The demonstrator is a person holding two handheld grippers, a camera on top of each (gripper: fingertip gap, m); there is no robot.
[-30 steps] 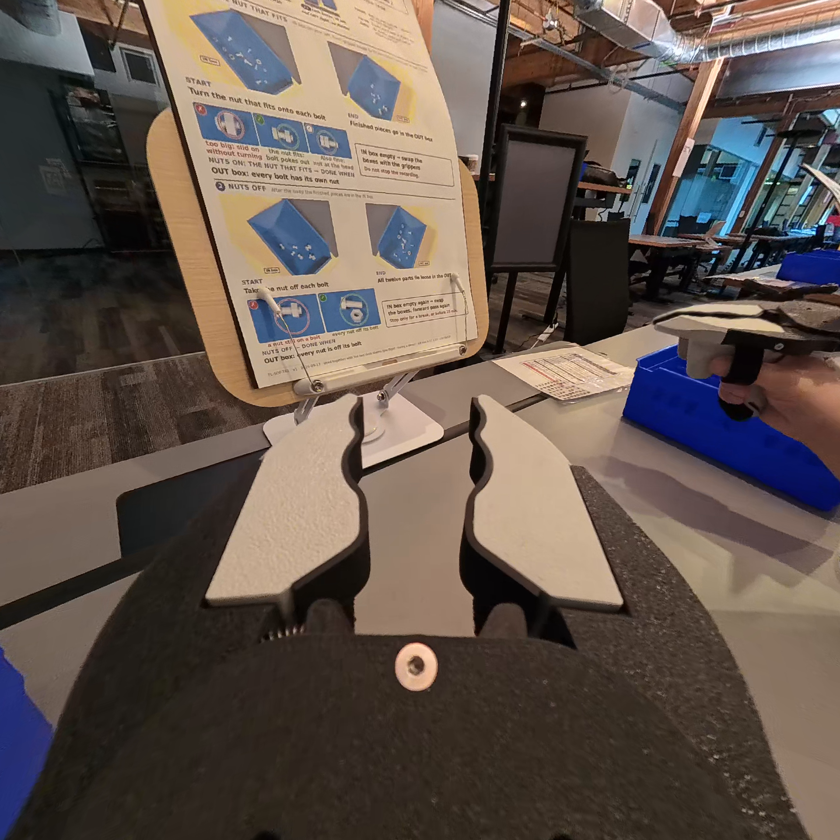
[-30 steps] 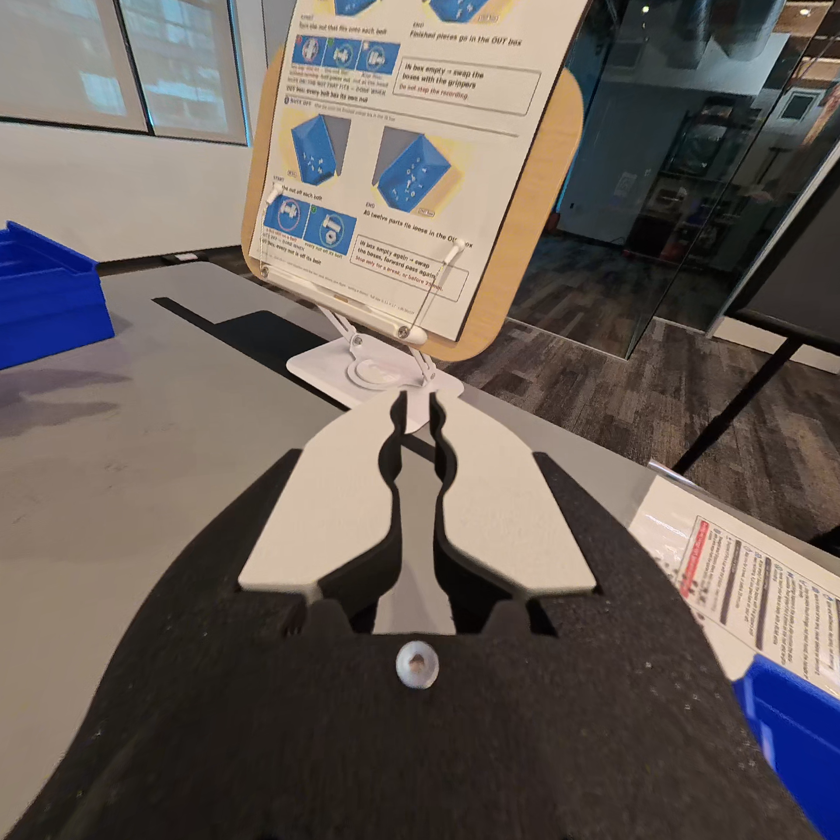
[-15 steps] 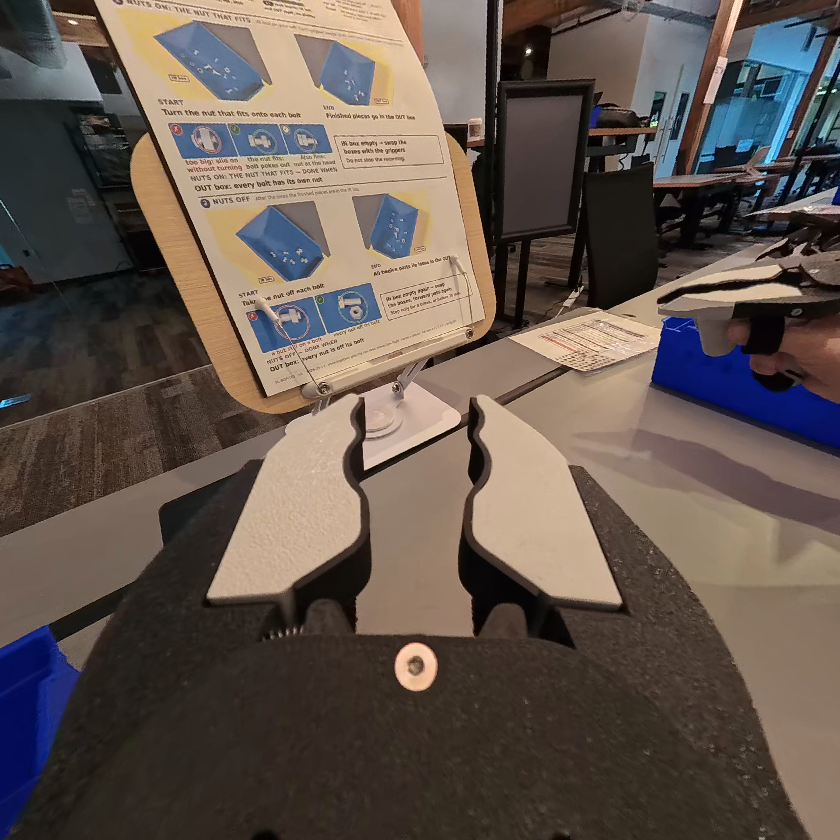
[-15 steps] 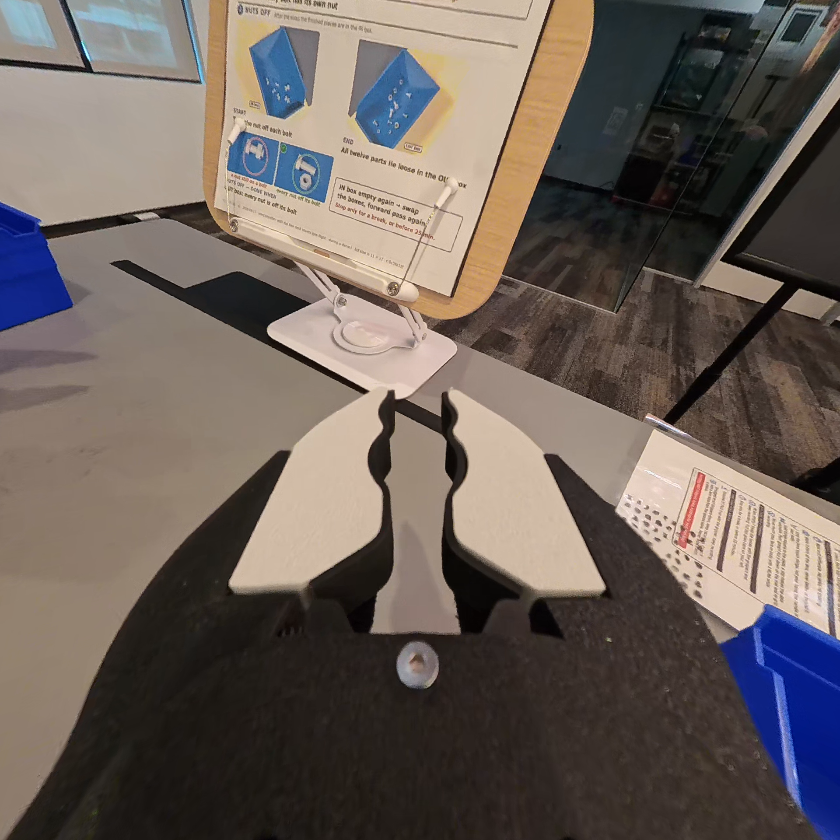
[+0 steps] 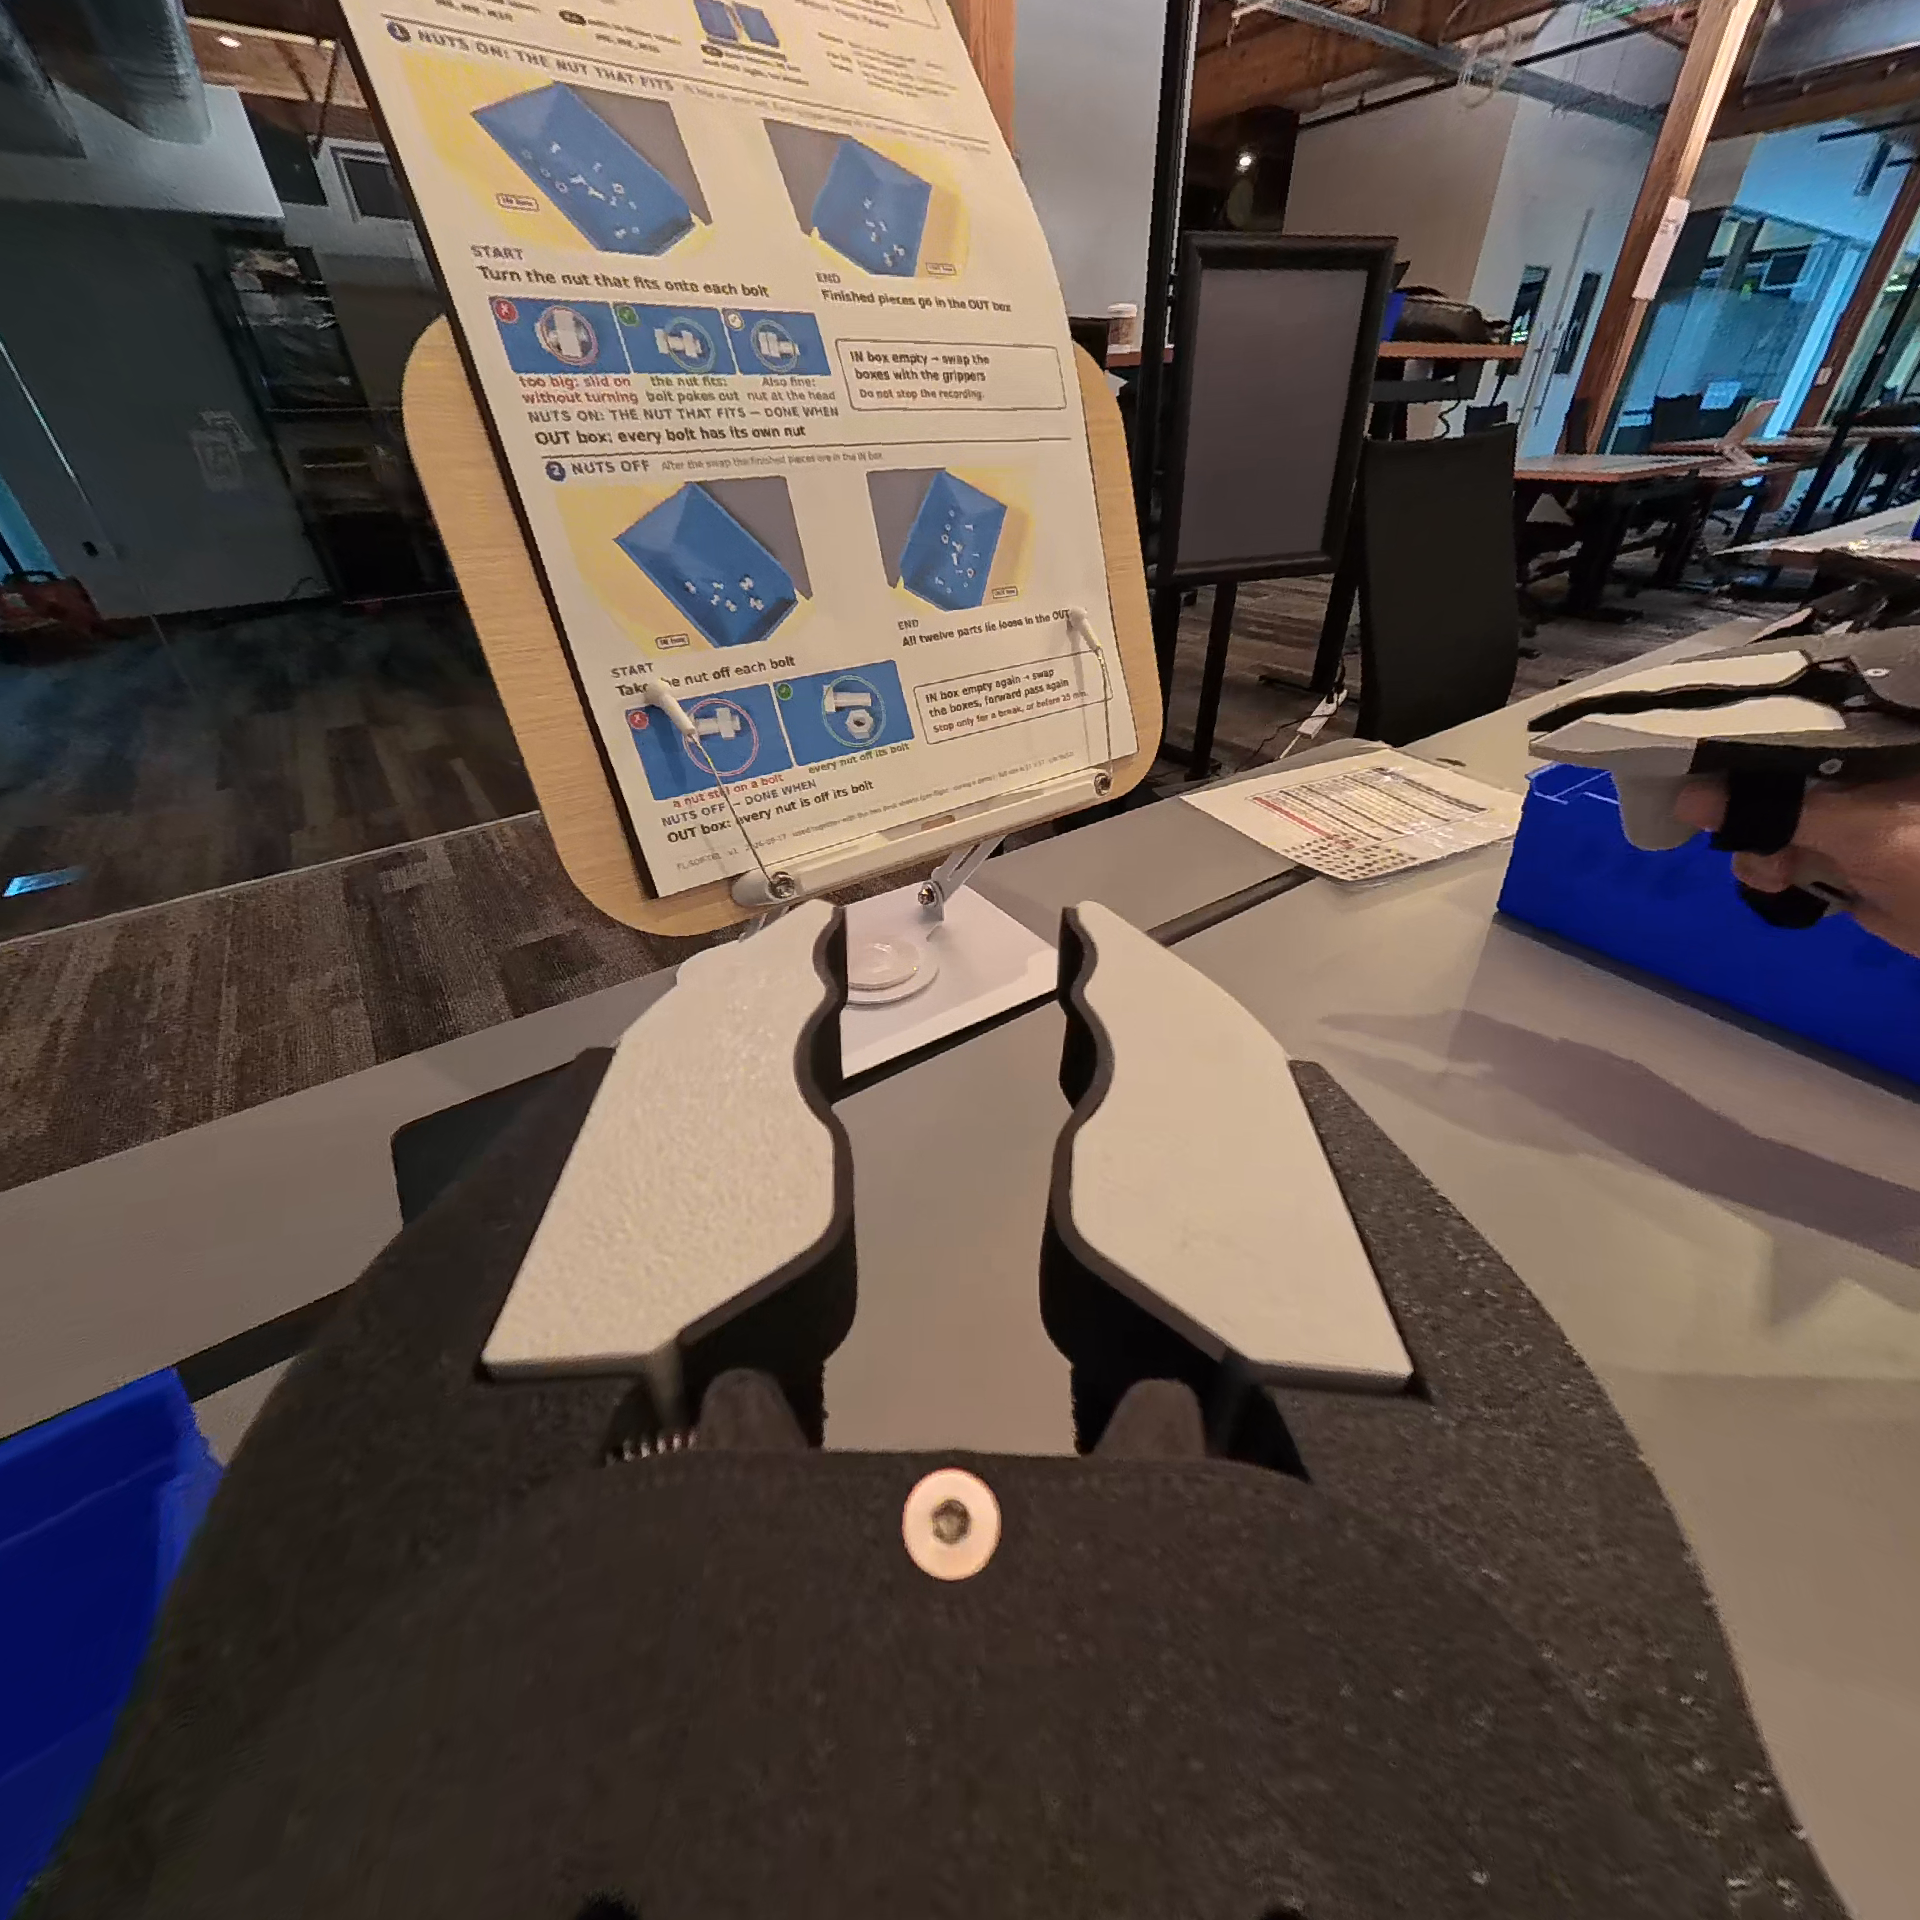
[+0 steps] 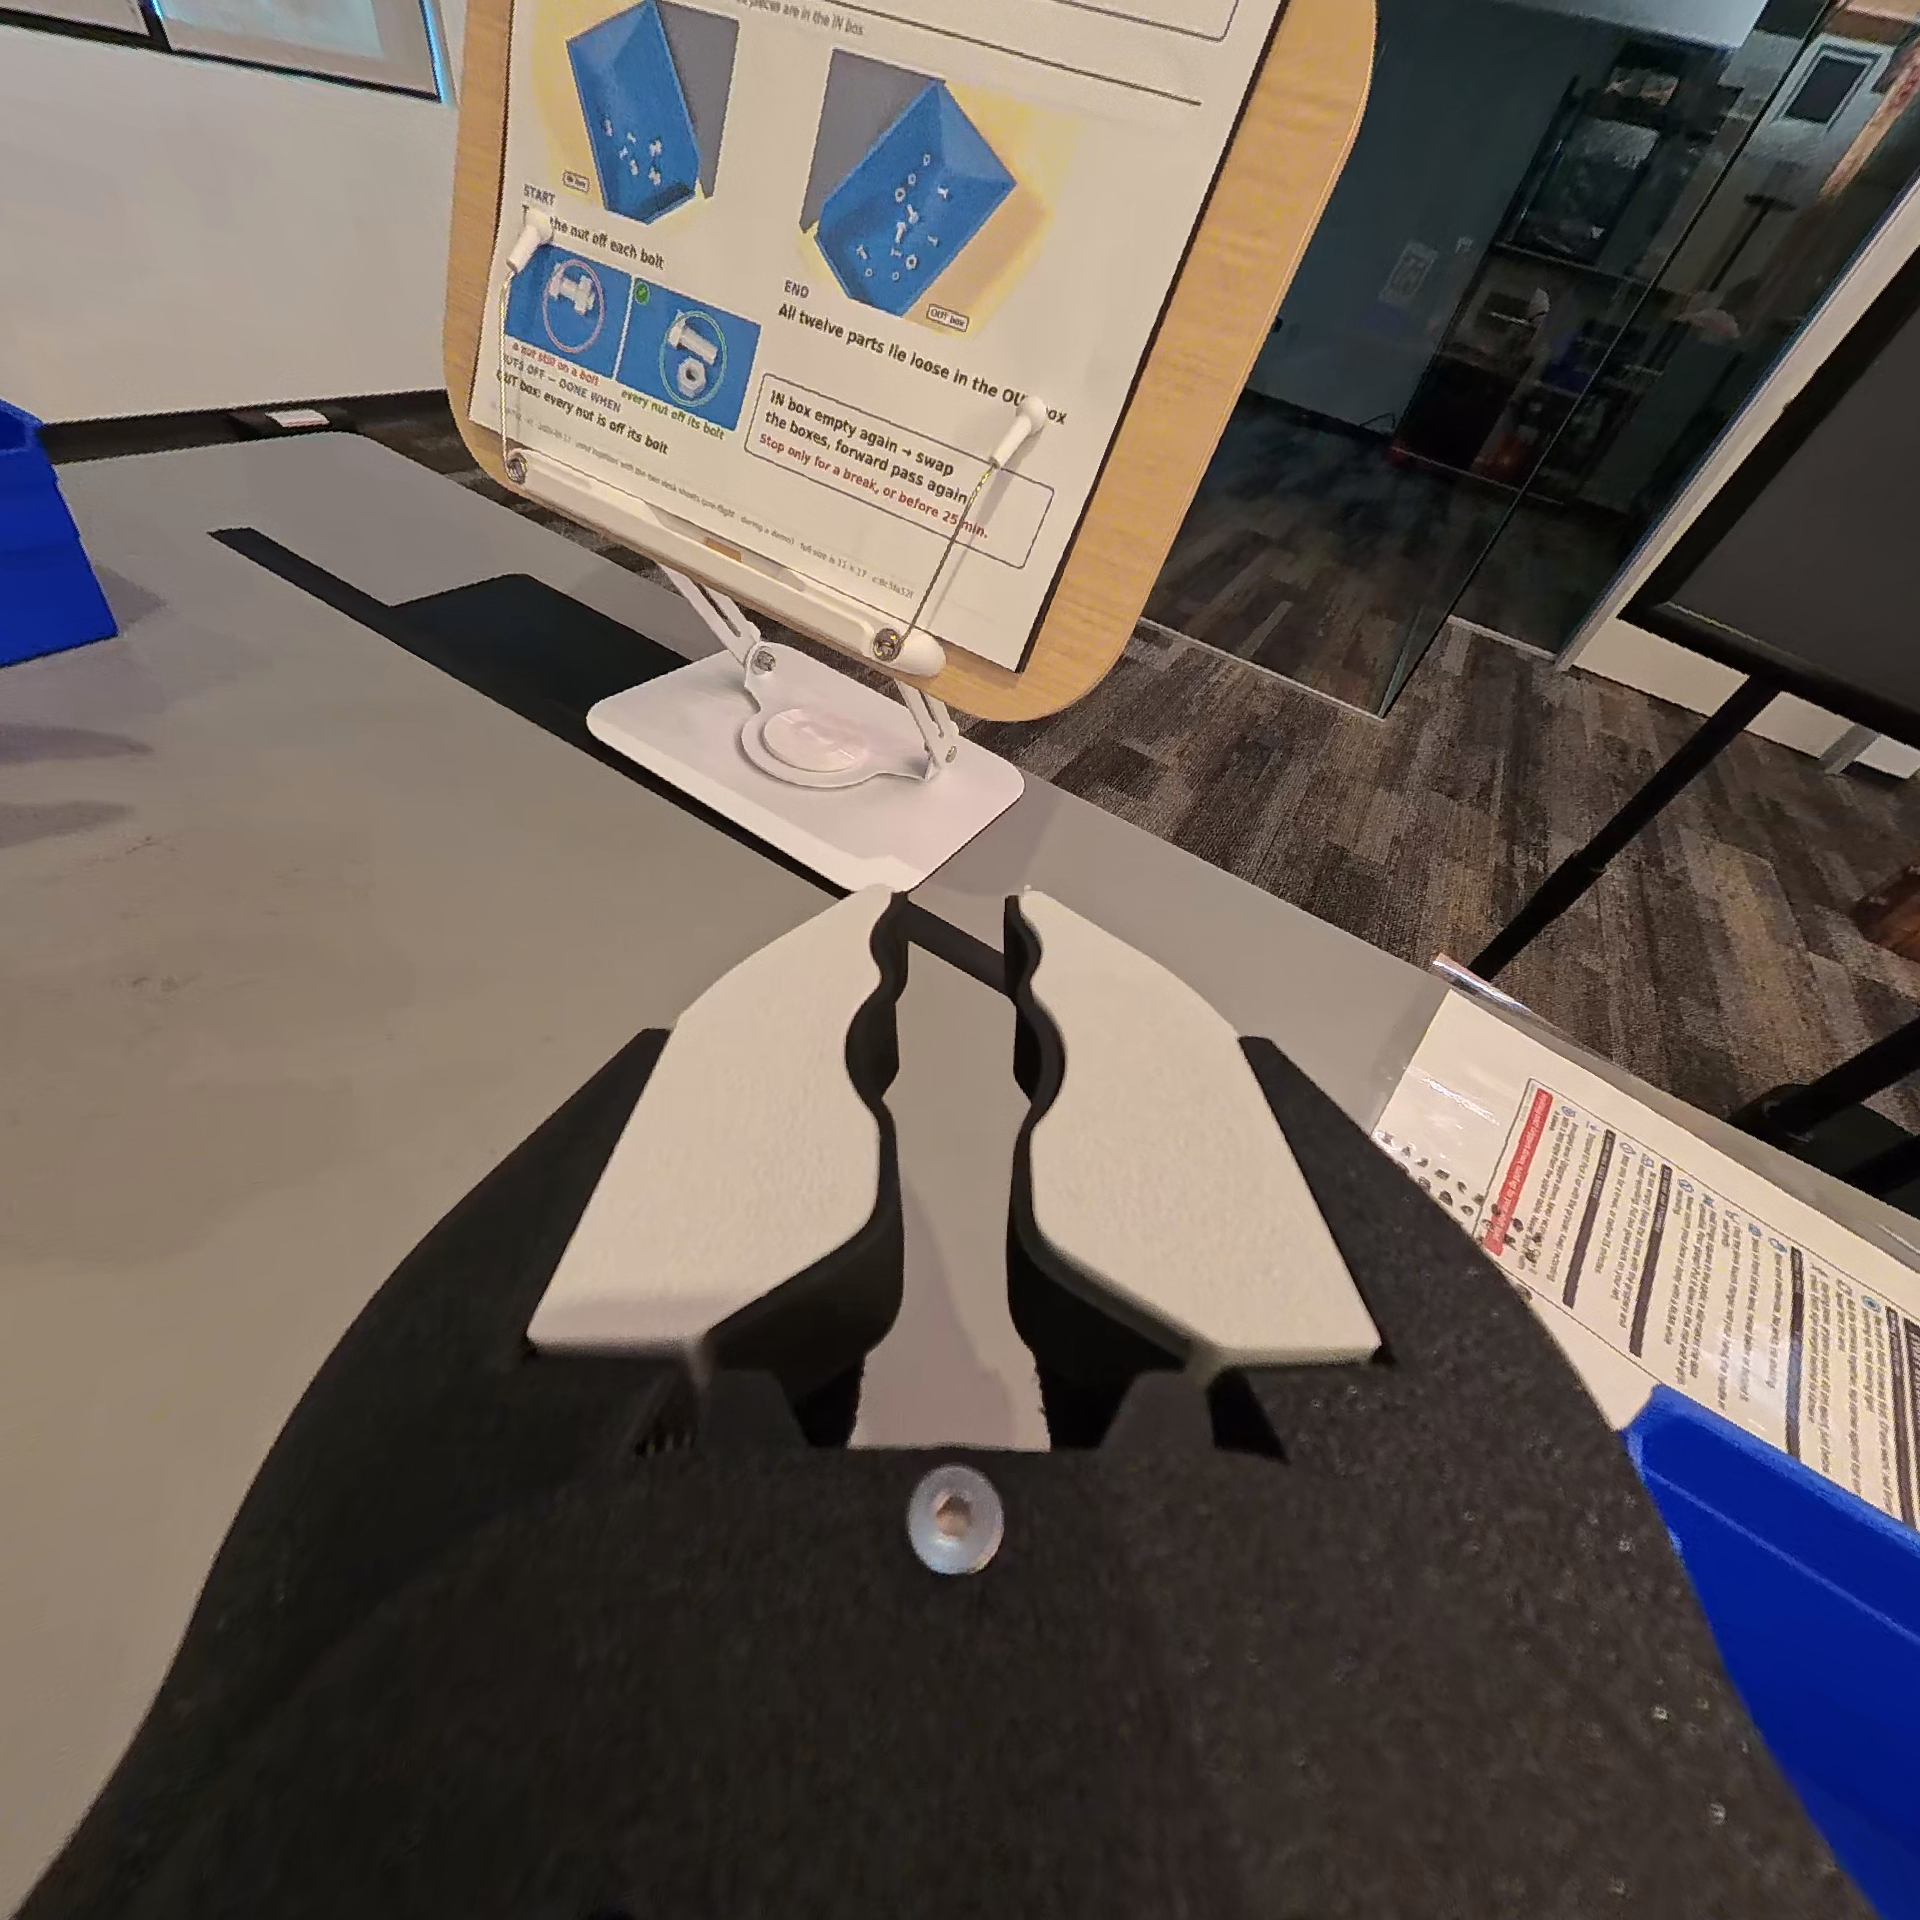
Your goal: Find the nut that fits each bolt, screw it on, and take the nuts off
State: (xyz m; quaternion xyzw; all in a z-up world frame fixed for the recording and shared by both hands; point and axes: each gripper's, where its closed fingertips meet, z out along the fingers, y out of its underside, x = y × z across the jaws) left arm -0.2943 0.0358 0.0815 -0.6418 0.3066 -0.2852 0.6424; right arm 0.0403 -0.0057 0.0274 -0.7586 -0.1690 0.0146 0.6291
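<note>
No bolts or nuts show in either view. My left gripper [image 5: 948, 920] is open and empty above the grey table [image 5: 1558, 1195], pointing at an instruction sheet on a stand. My right gripper [image 6: 951, 902] is open and empty, its jaws a smaller gap apart, pointing at the white base of the stand [image 6: 810, 769]. The right gripper also shows in the left wrist view [image 5: 1704, 717], held by a hand above a blue bin [image 5: 1704, 935] at the right. Another blue bin [image 5: 73, 1558] sits at the lower left of the left wrist view, its inside hidden.
The instruction sheet on a wooden board [image 5: 790, 468] stands at the table's far edge. A laminated sheet [image 6: 1683, 1236] lies at the right by the blue bin [image 6: 1787, 1579]. A blue bin corner [image 6: 42, 551] shows at far left. A black strip [image 6: 499, 623] runs across the table. One gripper's finger ends stand about 35 cm off the other's.
The right gripper's jaws have opened from nearly closed to a clear gap, and it has moved closer to the stand. The left gripper's view has shifted slightly; its jaws stay open.
</note>
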